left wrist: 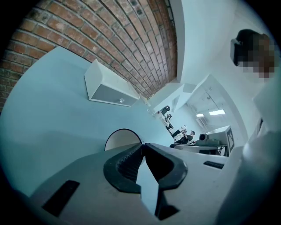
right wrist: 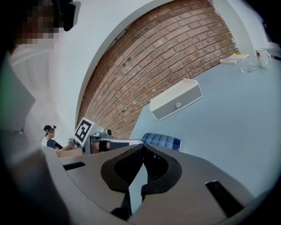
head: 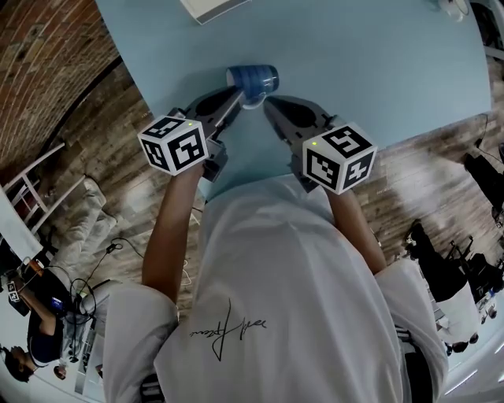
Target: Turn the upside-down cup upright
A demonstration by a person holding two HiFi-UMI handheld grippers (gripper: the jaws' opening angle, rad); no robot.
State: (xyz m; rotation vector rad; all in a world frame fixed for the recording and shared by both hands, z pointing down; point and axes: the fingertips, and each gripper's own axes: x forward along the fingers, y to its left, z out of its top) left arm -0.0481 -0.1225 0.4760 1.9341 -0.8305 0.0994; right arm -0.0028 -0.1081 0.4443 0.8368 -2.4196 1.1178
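Cup [head: 253,79] on light-blue table [head: 370,71], mid-scene, just past both claw tips on far side. Looks to be lying on its side, not standing mouth-down: long axis approx left-right, pale round end facing left, blue ribbed wall running right. Can't tell whether pale end is mouth or base.

L gripper [head: 242,96]: jaws pressed together, tips meeting, nothing between. In left gripper view, pale disc of cup end sits right behind tips, a bit left of jaw line. Touching or only just beside: can't tell.

R gripper [head: 269,102]: jaws pressed together too, empty. In right gripper view, ribbed wall shows just beyond tips and a bit right of jaw line, so faces cup's side, not its end.

Both claws angled in toward cup from near side, L from left, R from right, tips near each other. Roughly equal reach; L maybe a shade nearer, lined up w/ cup's end.

Judgement: w/ axis crosswise to R gripper, a grip across ribbed wall looks natural, but needs jaws spread first. Then a quarter-turn about near-far line to stand it, direction depending on which end is mouth. Risk: round wall on smooth top, likely to roll toward white box [head: 213,8] at far edge if nudged by shut tips.
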